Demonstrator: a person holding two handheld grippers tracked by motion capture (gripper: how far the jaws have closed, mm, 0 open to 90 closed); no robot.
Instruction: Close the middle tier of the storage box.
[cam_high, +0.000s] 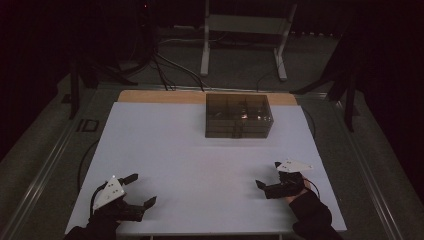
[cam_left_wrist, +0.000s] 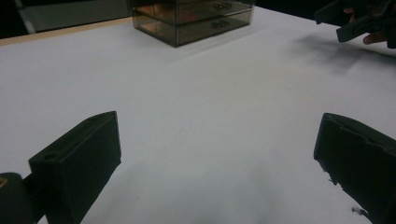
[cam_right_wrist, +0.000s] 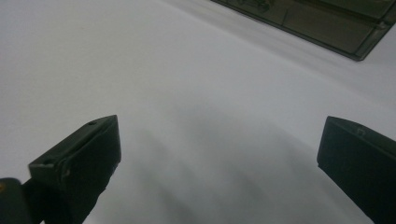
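Note:
A smoky transparent drawer box (cam_high: 238, 115) stands at the far middle of the white table top (cam_high: 200, 150); small dark items show dimly inside it. It also appears far off as the drawer box (cam_left_wrist: 191, 16) in the left gripper view and at the upper right as the box (cam_right_wrist: 322, 18) in the right gripper view. My left gripper (cam_high: 140, 190) rests near the front left edge, jaws wide apart, nothing between them (cam_left_wrist: 217, 154). My right gripper (cam_high: 267, 175) hovers near the front right, open and empty (cam_right_wrist: 219, 158). The other hand's gripper (cam_left_wrist: 355, 21) shows at top right of the left gripper view.
A bare wooden strip (cam_high: 160, 96) runs along the table's far edge. Beyond it stand a white metal frame (cam_high: 245, 35) and cables (cam_high: 165, 70) on the floor. Dark stand legs (cam_high: 350, 85) flank the table. The room is dim.

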